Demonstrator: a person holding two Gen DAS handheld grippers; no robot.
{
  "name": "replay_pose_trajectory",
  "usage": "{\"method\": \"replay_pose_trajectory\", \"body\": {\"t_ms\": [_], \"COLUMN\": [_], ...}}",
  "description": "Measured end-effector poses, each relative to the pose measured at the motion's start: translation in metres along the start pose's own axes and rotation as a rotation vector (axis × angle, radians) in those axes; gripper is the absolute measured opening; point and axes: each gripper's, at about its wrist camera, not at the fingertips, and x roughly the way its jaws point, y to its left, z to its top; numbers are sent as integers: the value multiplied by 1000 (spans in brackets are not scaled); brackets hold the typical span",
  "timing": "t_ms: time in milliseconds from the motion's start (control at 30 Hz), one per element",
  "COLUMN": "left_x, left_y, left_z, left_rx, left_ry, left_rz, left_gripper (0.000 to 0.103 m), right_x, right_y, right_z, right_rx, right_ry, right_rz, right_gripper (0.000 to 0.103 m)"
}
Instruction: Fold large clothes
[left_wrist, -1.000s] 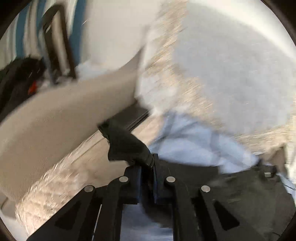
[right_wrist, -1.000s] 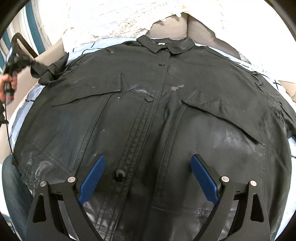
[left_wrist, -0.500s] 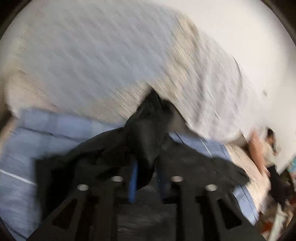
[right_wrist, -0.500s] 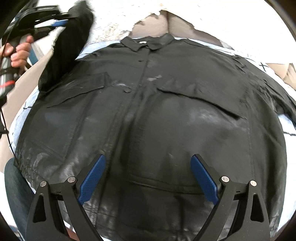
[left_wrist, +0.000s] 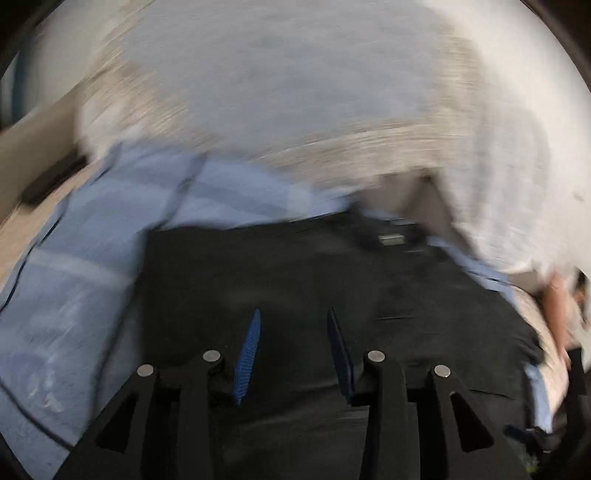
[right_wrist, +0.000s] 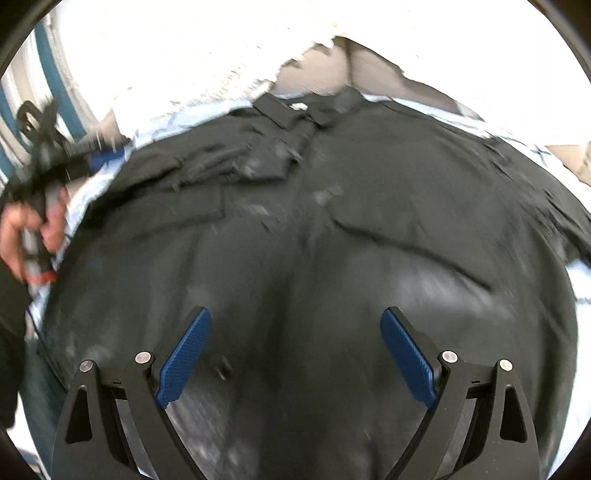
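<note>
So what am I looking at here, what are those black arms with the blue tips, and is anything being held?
These are two hand-held grippers, one in each of a person's hands, each with a camera looking along its fingers. One picture is from the left gripper, the other from the right gripper. The blue strips are the finger pads. On the surface lies a black shirt, collar away from the camera, on a light blue sheet. The left sleeve lies folded across the chest. The left jaws are opening with nothing between them. The right jaws are wide open above the shirt. Nothing is held.
</note>
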Motion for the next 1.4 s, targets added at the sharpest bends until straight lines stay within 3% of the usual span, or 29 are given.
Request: {"method": "replay_pose_trajectory", "body": {"t_ms": [67,100,167,367,467,633,800,900,1000,1133,1200,1333,1400], "left_x": [18,25,22,33,35,34,8,-18,-45,-51,-40,-38,-35], "left_y": [28,39,51,37,45,49,30,12,-3,1,18,24,18], "left_z": [-11,-17,-23,-19,-16,-16,-26,-41,-63,-87,-94,-94,-97], "left_rx": [-41,-54,-100,-33,-42,-37,42,79,128,181,148,145,171], "left_ry": [41,39,19,31,36,39,7,3,-23,10,73,54,55], "left_rz": [65,75,43,114,100,85,133,123,109,163,209,199,231], "left_gripper": [37,31,26,27,27,30,37,39,58,60,60,60,60], "right_x": [11,18,32,91,133,131,85,53,25,-4,-15,-23,-30], "right_y": [9,13,16,11,6,10,-1,-16,-32,-65,-92,-154,-179], "right_z": [23,35,59,117,121,118,99,74,44,9,-4,-30,-41], "right_rx": [-24,-30,-29,40,79,33,37,56,65,87,136,311,405], "right_ry": [-27,-38,-53,-49,56,53,4,-12,-28,-36,-38,-18,-30], "right_rz": [30,38,45,90,106,85,75,59,35,-43,-81,-165,-121], "right_gripper": [74,71,60,57,57,57,57,57,57,57,57,56,52]}}
